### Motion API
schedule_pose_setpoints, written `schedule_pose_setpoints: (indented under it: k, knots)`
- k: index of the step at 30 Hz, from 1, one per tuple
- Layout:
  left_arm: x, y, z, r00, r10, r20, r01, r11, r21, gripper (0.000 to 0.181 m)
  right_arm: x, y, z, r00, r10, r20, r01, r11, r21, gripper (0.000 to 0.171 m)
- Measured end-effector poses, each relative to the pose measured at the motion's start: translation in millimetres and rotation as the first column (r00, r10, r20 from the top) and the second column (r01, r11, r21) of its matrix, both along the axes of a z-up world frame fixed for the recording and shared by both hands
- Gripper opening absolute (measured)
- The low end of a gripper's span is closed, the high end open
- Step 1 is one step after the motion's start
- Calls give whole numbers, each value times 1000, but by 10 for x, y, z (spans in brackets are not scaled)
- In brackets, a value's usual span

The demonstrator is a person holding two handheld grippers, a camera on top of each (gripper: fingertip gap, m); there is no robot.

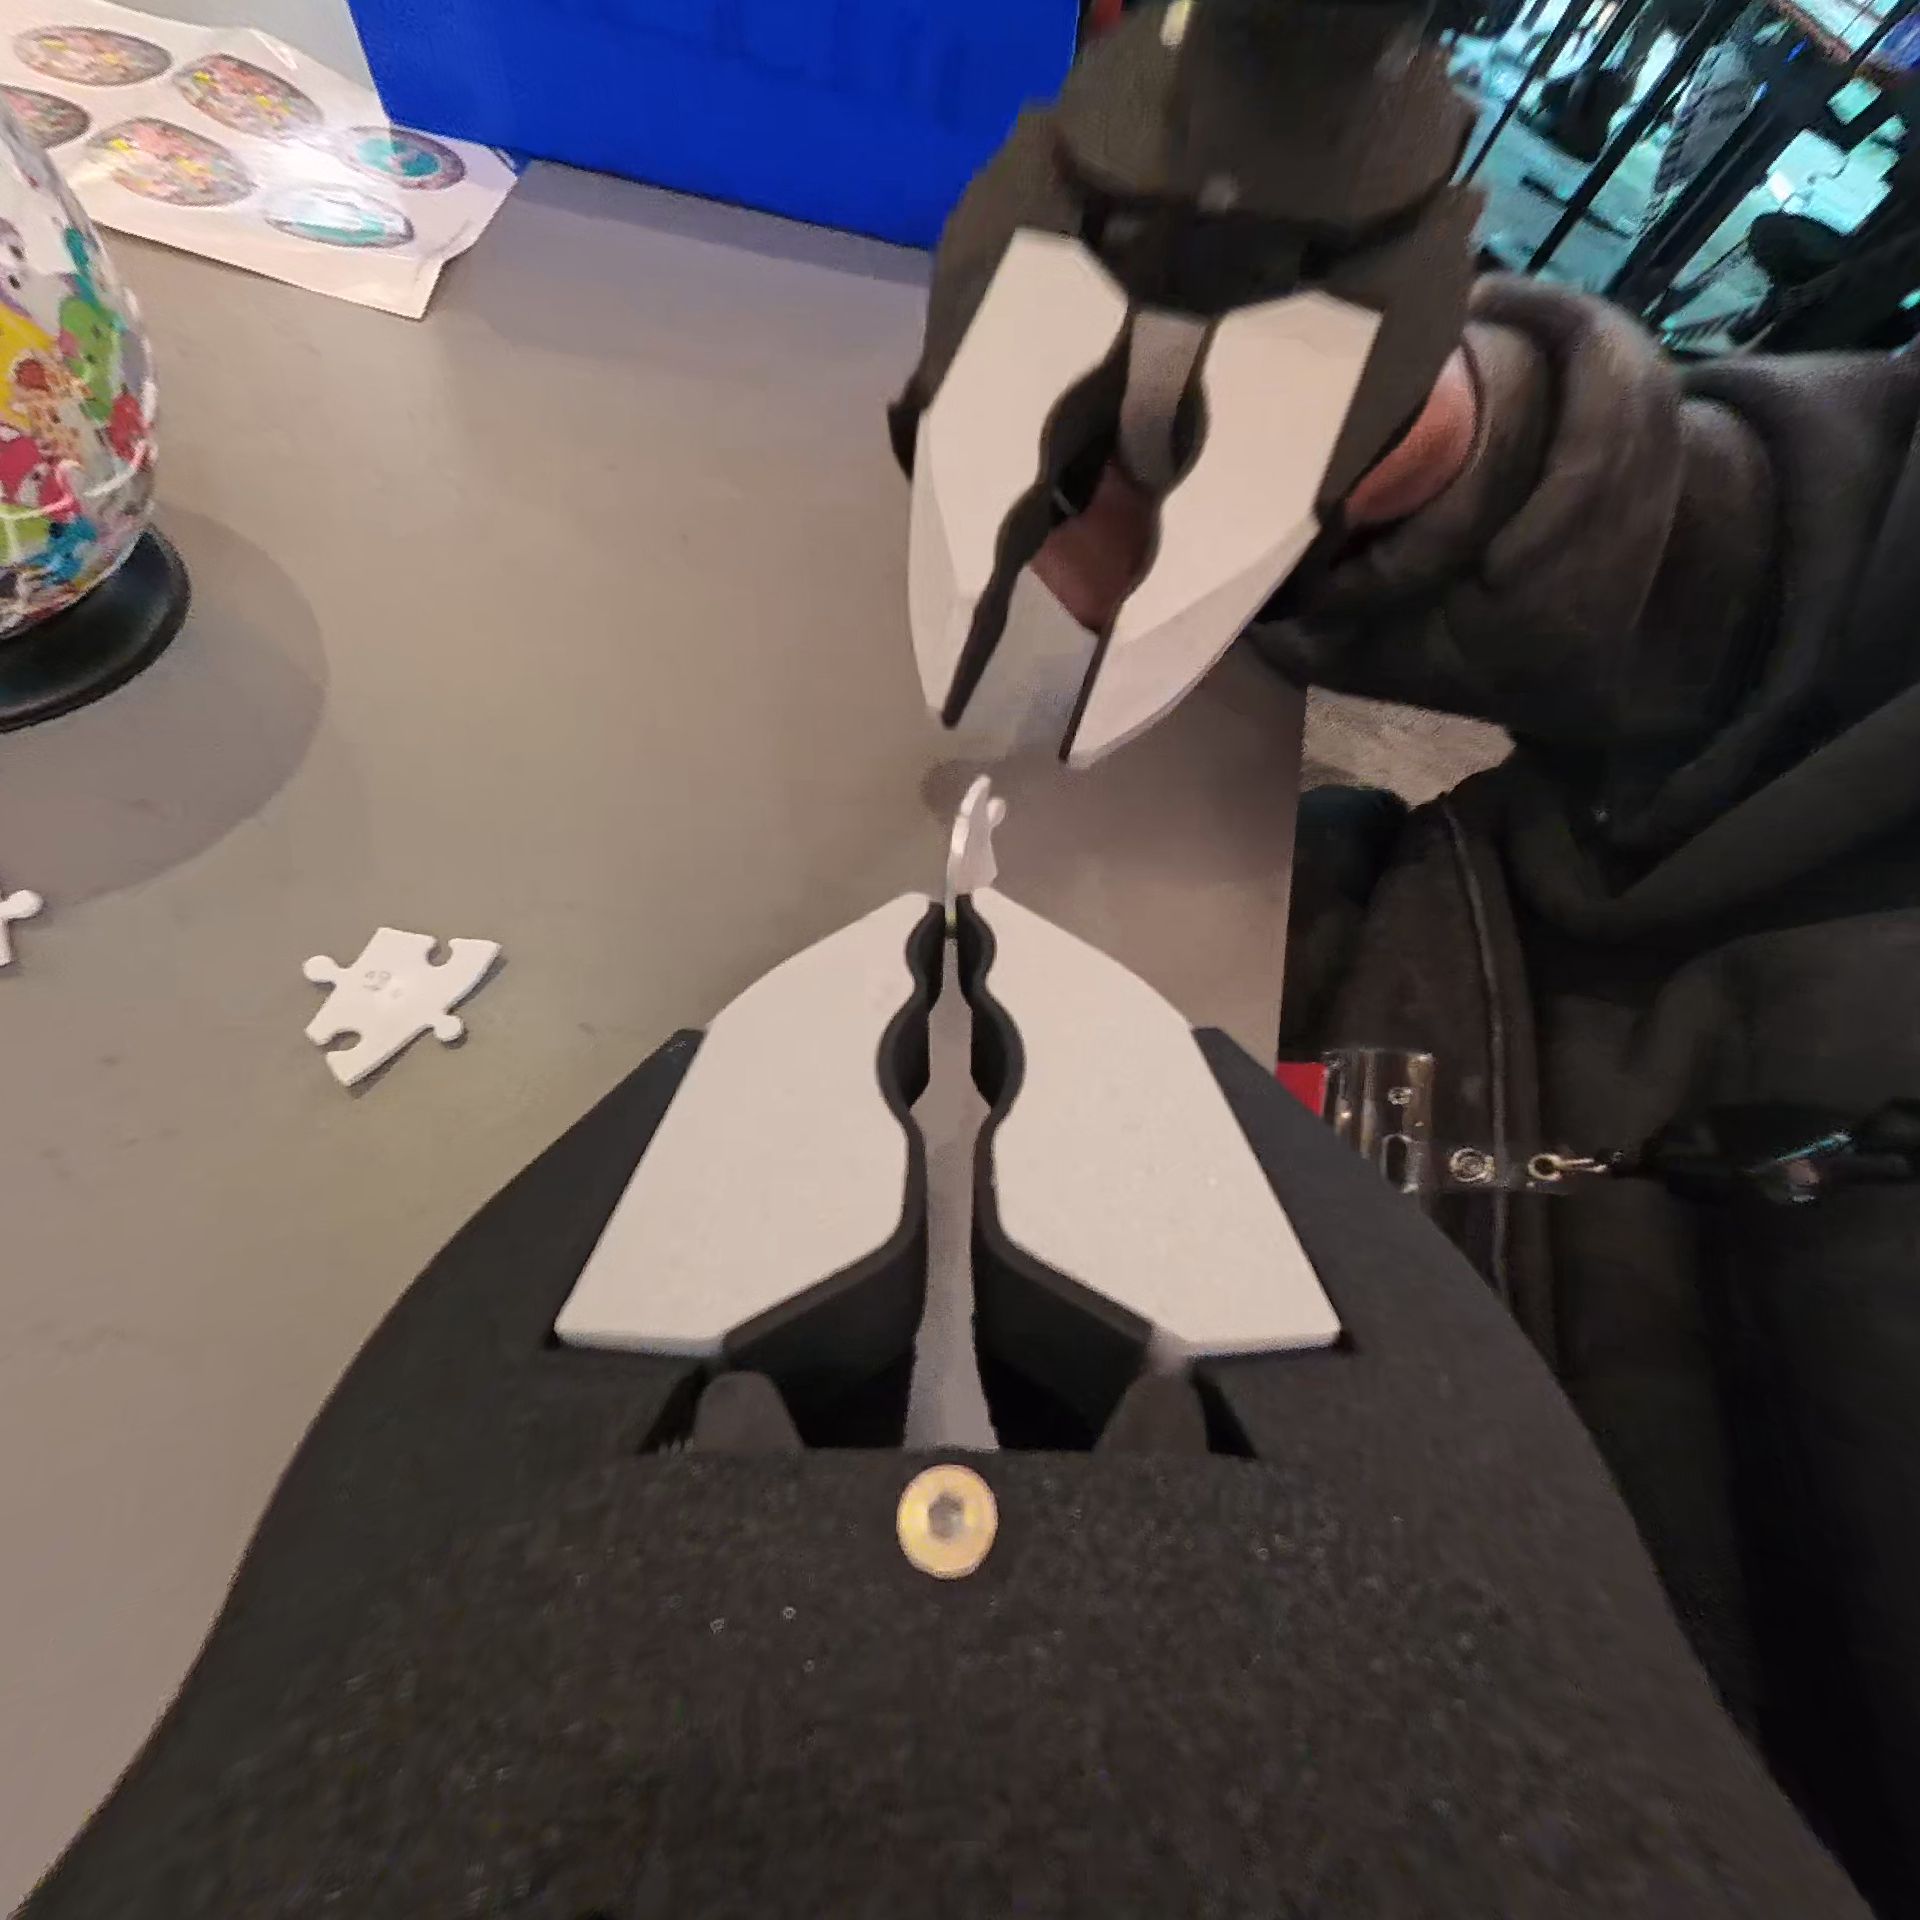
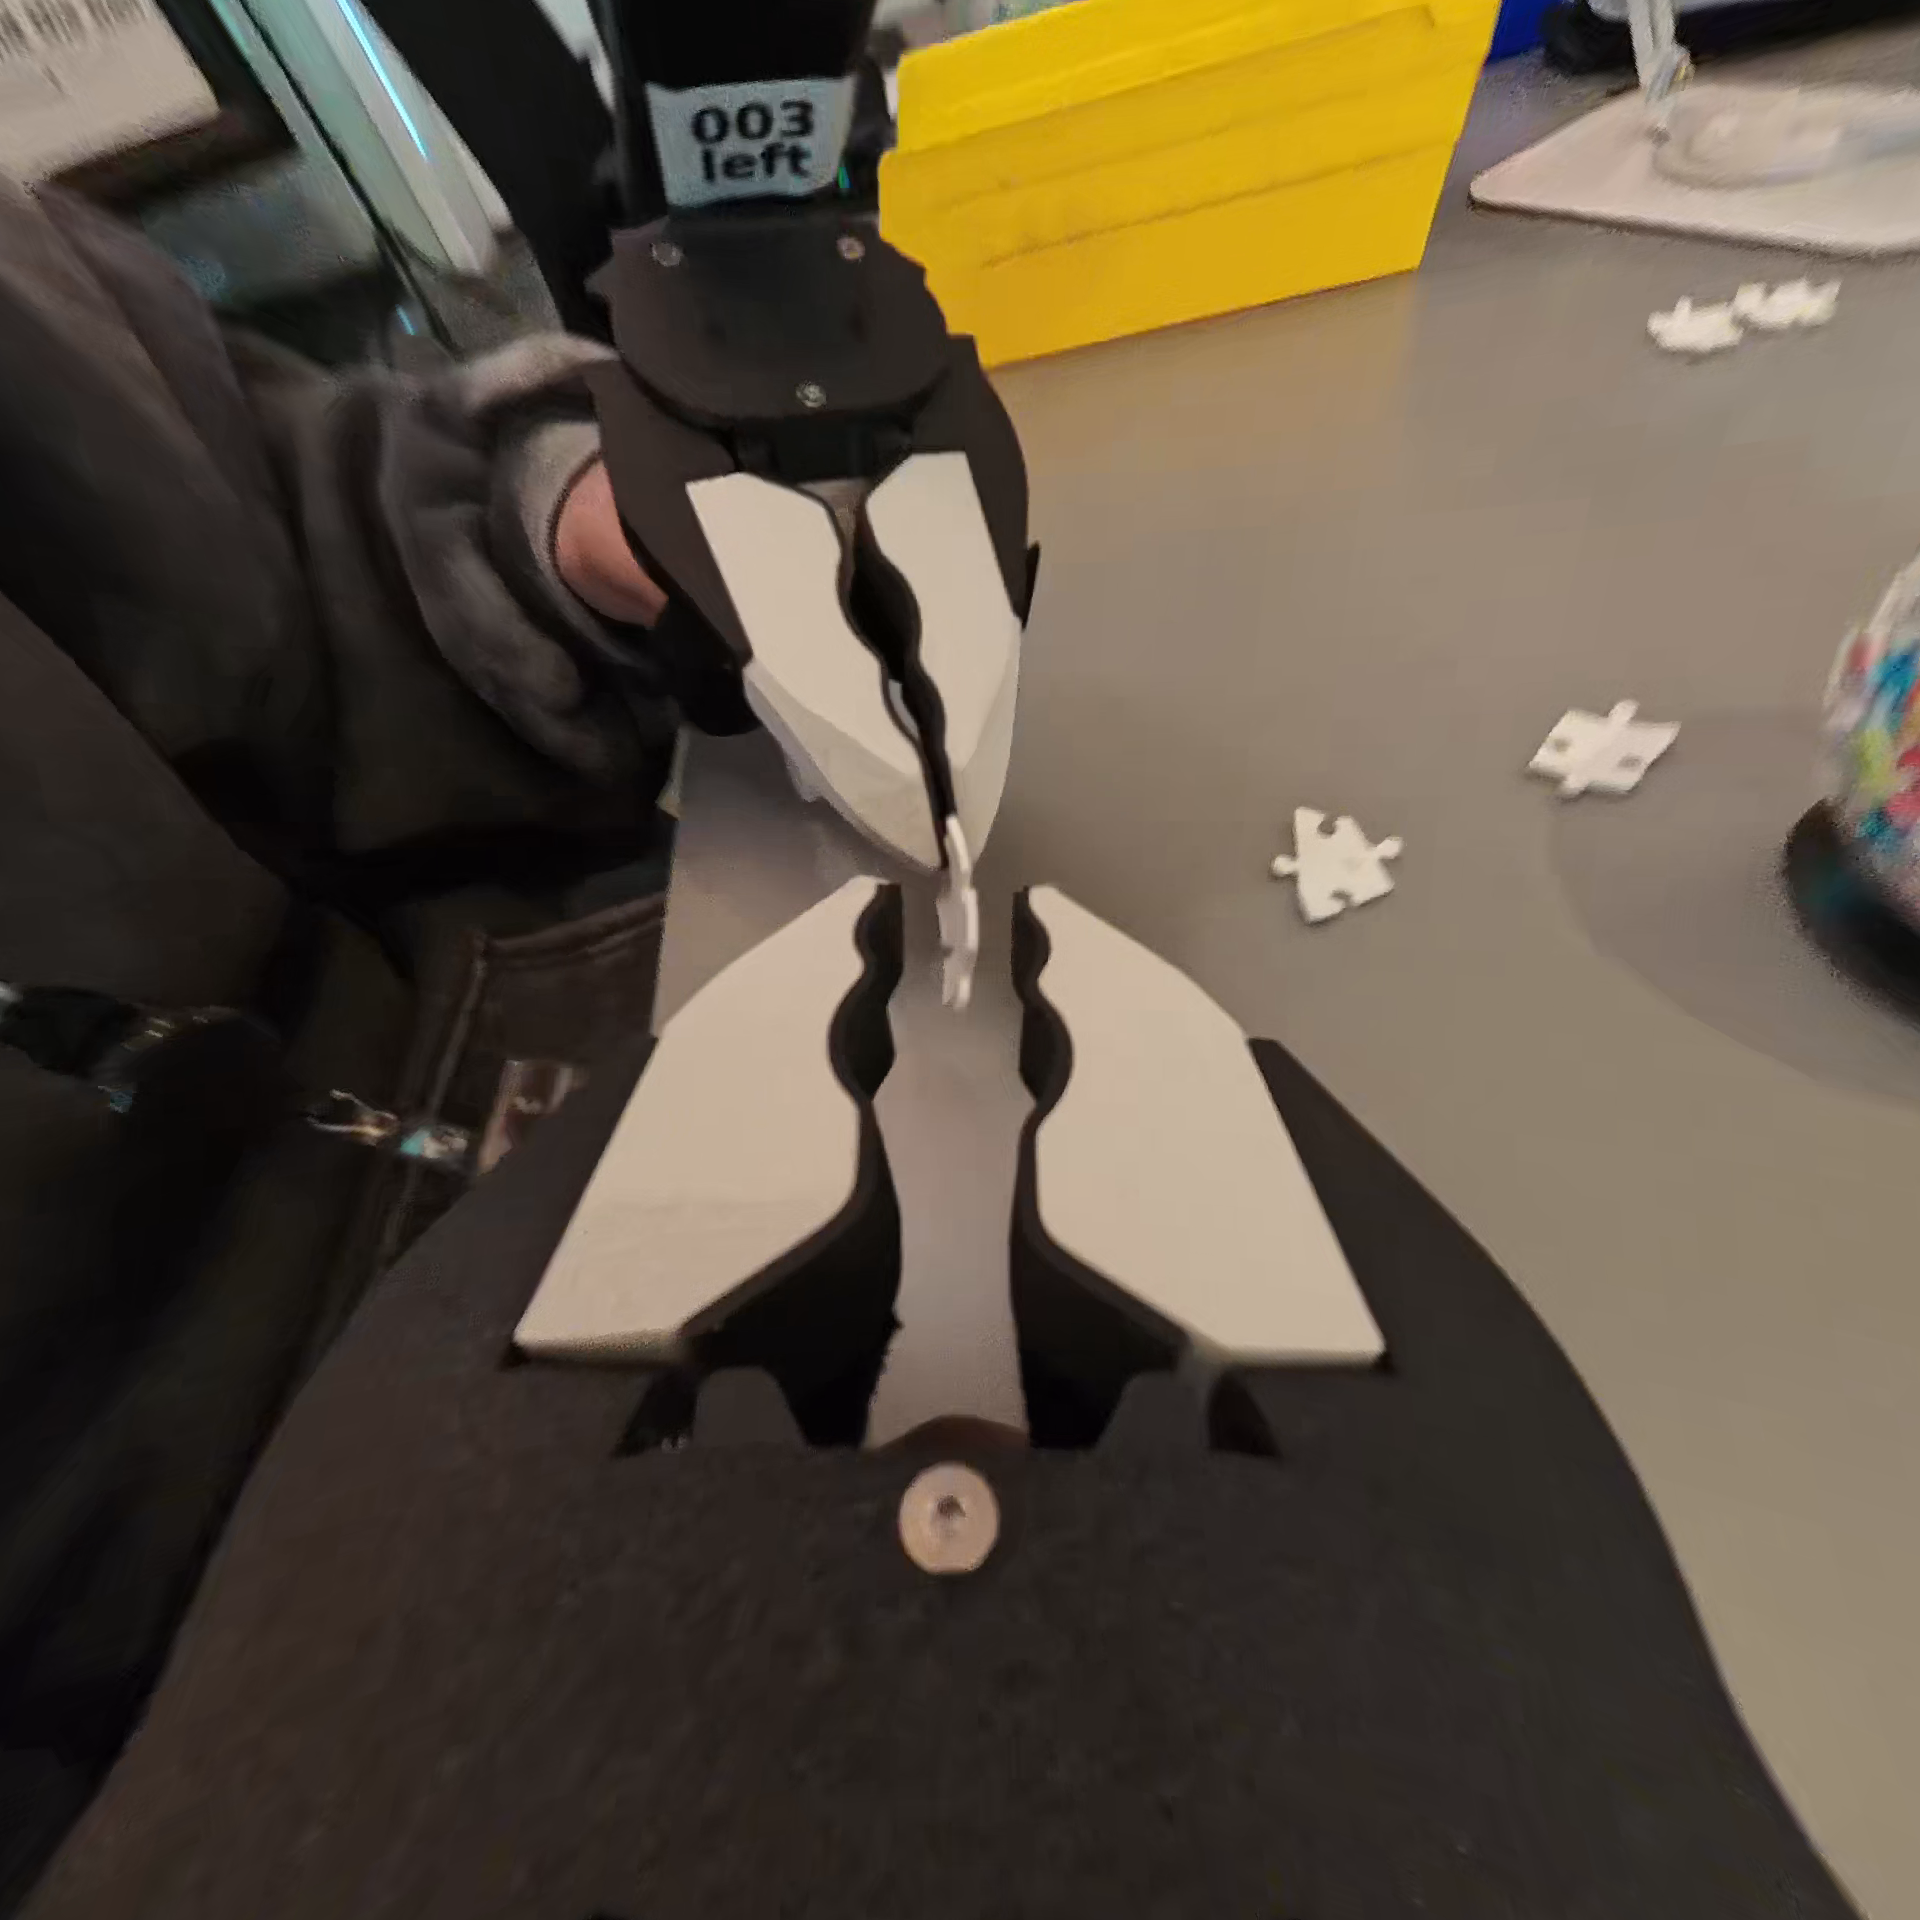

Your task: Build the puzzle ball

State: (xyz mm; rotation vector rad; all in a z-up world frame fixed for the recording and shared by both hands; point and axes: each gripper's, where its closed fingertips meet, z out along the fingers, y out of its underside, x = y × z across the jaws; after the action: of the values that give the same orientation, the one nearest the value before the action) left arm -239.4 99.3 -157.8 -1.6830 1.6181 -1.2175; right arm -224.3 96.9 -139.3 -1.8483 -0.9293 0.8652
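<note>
My left gripper point(image 1: 954, 914) is shut on a white puzzle piece point(image 1: 974, 840) and holds it on edge above the grey table point(image 1: 623, 623). My right gripper point(image 2: 961, 902) is open and faces the left gripper point(image 2: 940, 850) tip to tip. In the right wrist view the piece point(image 2: 956, 930) points into the gap between the right fingers, and neither touches it. The right gripper also shows in the left wrist view point(image 1: 1008, 740), just beyond the piece. The partly built colourful puzzle ball point(image 1: 62, 416) stands on a black base at the left.
Loose white pieces point(image 1: 400, 997) point(image 2: 1600, 748) lie face down on the table, with more farther back point(image 2: 1735, 312). A blue box point(image 1: 727, 94), a yellow box point(image 2: 1174, 177) and a sheet of round pictures point(image 1: 229, 145) are at the back. A person in a dark jacket point(image 1: 1610, 935) sits at the table edge. Less than 4 cm separates the two grippers' tips.
</note>
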Motion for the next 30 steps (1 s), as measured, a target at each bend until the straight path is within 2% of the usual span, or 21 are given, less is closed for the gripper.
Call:
schedule_pose_setpoints:
  k: [4, 6, 9, 13, 18, 21, 22, 24, 27, 30]
  knots:
    - [-8, 4, -28, 1000, 4, -22, -3, 999, 52, 2, -48, 64, -27, 948, 65, 311, -110, 986, 129, 18]
    - [-13, 7, -35, 1000, 9, -30, -6, 997, 79, 2, -77, 79, -80, 890, 99, 445, -174, 976, 132, 16]
    - [-28, 12, -46, 999, 17, -45, -12, 993, 118, 2, -103, 78, -168, 810, 147, 568, -241, 966, 93, 10]
    - [-58, 23, -60, 998, 32, -57, -23, 988, 151, 2, -140, 81, -209, 776, 178, 606, -277, 958, 74, 2]
    - [-68, 22, -91, 997, 35, -69, -25, 988, 149, 2, -142, 69, -252, 755, 177, 631, -279, 958, 64, 1]
    - [-51, 32, -64, 998, 42, -51, -35, 991, 127, 3, -124, 72, -221, 774, 180, 606, -265, 963, 52, 1]
    - [-49, 42, -30, 998, 45, -43, -40, 994, 106, 12, -90, 88, -196, 780, 174, 601, -258, 965, 55, 1]
    - [-36, 125, 130, 998, 69, 12, -70, 995, 68, 40, 35, 173, -62, 792, 143, 594, -240, 967, 87, 1]
    - [-23, 489, 501, 987, 120, 104, -125, 991, 50, 43, 370, 534, 430, 798, 18, 603, -175, 964, 202, 1]
    - [58, 1184, 828, 974, 214, 77, -219, 973, 69, 37, 800, 1093, 1079, 792, -153, 591, -80, 934, 349, 0]
